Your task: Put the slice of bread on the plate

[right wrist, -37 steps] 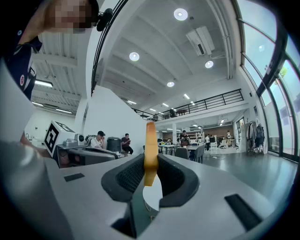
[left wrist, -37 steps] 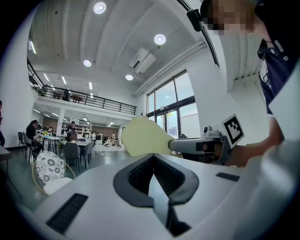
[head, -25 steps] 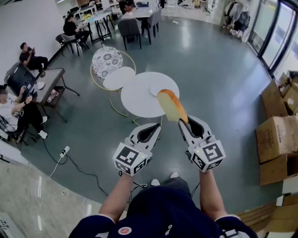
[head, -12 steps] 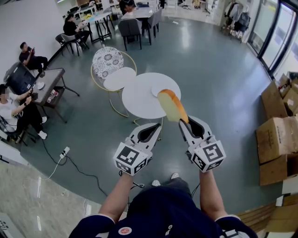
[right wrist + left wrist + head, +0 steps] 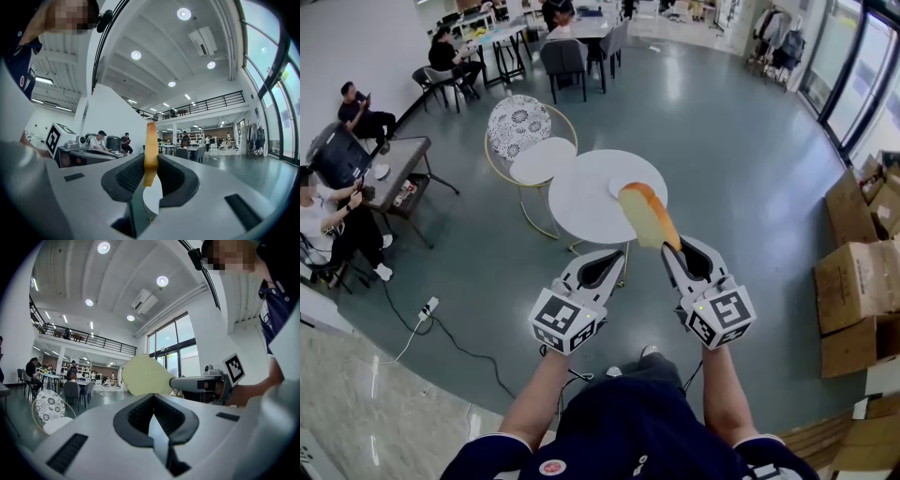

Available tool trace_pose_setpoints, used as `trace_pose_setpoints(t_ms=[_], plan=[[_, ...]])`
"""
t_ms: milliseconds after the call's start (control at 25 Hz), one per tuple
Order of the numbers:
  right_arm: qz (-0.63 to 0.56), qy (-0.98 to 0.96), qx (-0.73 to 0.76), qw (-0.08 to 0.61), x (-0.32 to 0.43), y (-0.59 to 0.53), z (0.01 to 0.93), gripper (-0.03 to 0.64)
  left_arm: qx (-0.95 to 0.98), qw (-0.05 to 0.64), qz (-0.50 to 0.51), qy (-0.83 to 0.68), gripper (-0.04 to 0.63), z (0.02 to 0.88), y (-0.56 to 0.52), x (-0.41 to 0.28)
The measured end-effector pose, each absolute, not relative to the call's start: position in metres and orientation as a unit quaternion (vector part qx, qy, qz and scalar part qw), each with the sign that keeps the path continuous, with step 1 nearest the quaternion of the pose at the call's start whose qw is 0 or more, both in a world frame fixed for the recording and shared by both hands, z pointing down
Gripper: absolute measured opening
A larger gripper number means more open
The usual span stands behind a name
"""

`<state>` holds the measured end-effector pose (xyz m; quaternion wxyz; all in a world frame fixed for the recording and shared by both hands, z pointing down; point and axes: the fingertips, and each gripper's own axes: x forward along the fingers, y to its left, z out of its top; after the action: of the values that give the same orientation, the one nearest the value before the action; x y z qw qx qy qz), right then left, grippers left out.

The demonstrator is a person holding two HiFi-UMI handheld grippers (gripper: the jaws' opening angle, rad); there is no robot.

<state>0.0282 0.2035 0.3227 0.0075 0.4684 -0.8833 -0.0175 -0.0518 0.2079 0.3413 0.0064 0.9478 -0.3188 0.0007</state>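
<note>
The right claw (image 5: 150,159) is clamped on a pale slice of bread with a golden-brown crust (image 5: 645,214). Its 2 jaws press on the lower end of the slice, and the rest stands clear beyond the tips. In the right gripper view the slice shows edge-on and upright between the dark pads.

The left claw (image 5: 153,397) has its jaws brought together with nothing between them. It is level beside the right one, the 2 close but apart. In the left gripper view the flat cream face of the slice shows off to the side, held out from the other claw.

In the head view the bread is up in the air, not resting on anything. It shows in front of the right part of a round white counter (image 5: 581,202) and covers part of a small white round plate (image 5: 619,186) that lies on that counter. No view lets me tell how far the slice is from the plate.

A smaller round white top (image 5: 542,159) touches the counter's far left edge, with a black-and-white patterned chair (image 5: 516,124) behind it. Brown cardboard boxes (image 5: 853,281) are stacked on the grey floor (image 5: 741,169) at the right.
</note>
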Motion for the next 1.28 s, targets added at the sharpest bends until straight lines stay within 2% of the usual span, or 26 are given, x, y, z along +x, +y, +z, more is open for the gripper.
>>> trace_pose_setpoints(t_ms=[640,1280], plan=[[-0.008,-0.891,0.455,0.003,0.029,0.145,0.329,0.083,0.943,0.013,0.003,-0.331,0.005,0.346,0.150,-0.051],[0.013,-0.903,0.429,-0.010,0.063,-0.009,0.342,0.082,0.931,0.026,0.025,-0.363,0.005,0.360,0.007,-0.023]])
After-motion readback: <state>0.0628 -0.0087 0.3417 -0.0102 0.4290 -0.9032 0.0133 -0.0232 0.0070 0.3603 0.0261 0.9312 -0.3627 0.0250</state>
